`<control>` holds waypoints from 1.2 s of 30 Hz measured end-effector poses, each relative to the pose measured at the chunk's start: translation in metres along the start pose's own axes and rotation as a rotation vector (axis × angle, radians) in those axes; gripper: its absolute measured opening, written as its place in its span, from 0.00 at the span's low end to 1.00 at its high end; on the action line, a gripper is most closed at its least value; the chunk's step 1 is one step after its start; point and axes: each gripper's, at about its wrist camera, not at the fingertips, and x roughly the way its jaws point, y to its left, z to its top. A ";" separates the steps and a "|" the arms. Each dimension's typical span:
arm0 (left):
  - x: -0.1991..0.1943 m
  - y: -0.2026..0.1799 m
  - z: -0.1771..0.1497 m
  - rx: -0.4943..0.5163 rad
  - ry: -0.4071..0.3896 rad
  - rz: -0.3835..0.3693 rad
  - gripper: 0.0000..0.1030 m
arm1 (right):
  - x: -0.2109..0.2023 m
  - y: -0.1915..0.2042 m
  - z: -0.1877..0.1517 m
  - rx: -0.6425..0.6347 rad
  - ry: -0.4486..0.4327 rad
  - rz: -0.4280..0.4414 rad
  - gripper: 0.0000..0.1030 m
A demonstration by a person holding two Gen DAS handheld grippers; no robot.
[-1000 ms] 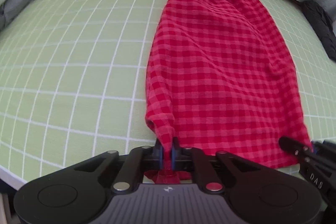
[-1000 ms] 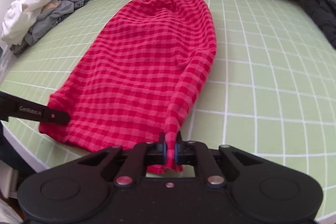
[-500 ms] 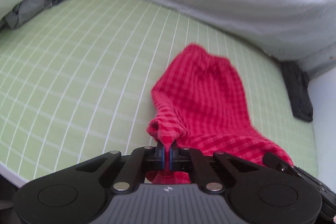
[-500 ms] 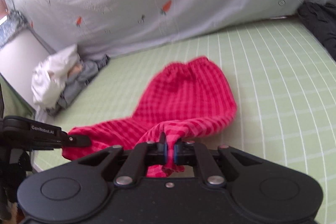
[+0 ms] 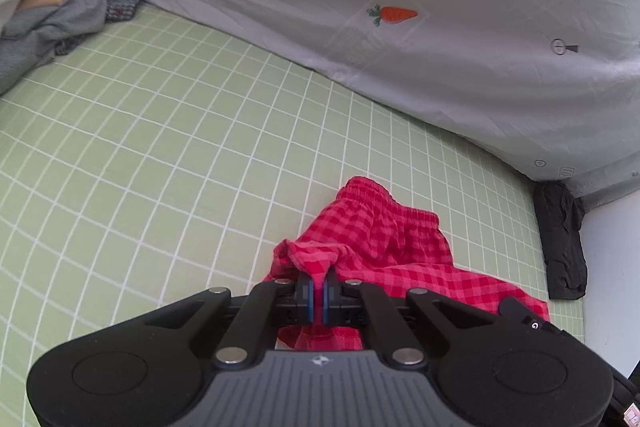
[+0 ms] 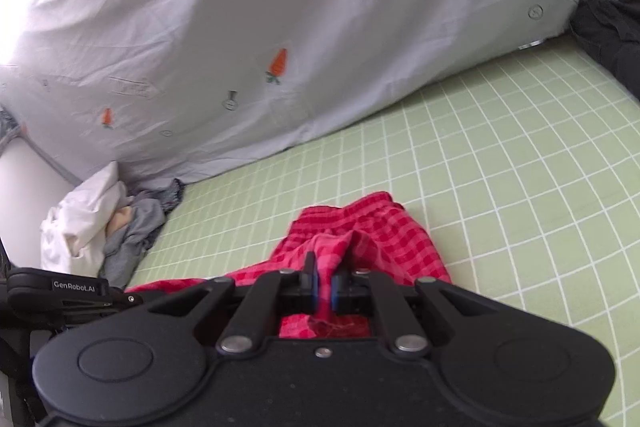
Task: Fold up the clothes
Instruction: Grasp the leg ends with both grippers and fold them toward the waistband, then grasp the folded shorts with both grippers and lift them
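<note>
Both claws pinch bunched corners of the red gingham shorts (image 5: pixel 384 247): left claw (image 5: pixel 318 293), right claw (image 6: pixel 324 287), each closed tight on cloth. The shorts' gathered elastic waistband lies on the green grid-lined bed (image 5: pixel 160 147), beside a crumpled grey sheet (image 6: pixel 280 7).

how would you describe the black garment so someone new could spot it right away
Start from the green grid mat and follow it to the right-hand corner under the carrot-print sheet. The black garment lies bunched there along the mat's edge. It is the only black cloth, apart from the red checked shorts.
</note>
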 end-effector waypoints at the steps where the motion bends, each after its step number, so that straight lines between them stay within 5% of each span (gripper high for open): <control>1: 0.010 0.001 0.007 -0.003 0.020 -0.002 0.03 | 0.010 -0.004 0.002 0.003 0.017 -0.023 0.06; 7: 0.070 0.003 0.047 -0.002 0.103 -0.015 0.04 | 0.067 -0.031 0.018 0.051 0.111 -0.133 0.10; 10: 0.080 0.000 0.066 -0.019 0.077 -0.006 0.11 | 0.070 -0.036 0.033 0.103 -0.008 -0.185 0.23; 13: 0.067 0.003 0.081 -0.047 -0.020 -0.033 0.52 | 0.053 -0.028 0.045 0.074 -0.217 -0.283 0.74; 14: 0.062 0.005 0.081 -0.054 -0.059 -0.028 0.75 | 0.051 -0.026 0.047 0.046 -0.247 -0.311 0.77; 15: 0.057 0.008 0.081 -0.058 -0.095 -0.017 0.82 | 0.053 -0.026 0.048 0.022 -0.223 -0.327 0.76; 18: 0.058 0.018 0.075 -0.026 -0.098 0.040 0.82 | 0.061 -0.031 0.039 -0.019 -0.124 -0.344 0.77; 23: 0.079 0.030 0.049 0.041 0.046 0.126 0.82 | 0.078 -0.037 0.008 -0.001 0.029 -0.342 0.82; 30: 0.119 0.017 0.020 0.125 0.178 0.076 0.83 | 0.111 -0.034 -0.016 -0.060 0.165 -0.321 0.84; 36: 0.134 -0.003 0.017 0.225 0.166 0.015 0.80 | 0.131 -0.028 -0.014 -0.101 0.165 -0.330 0.90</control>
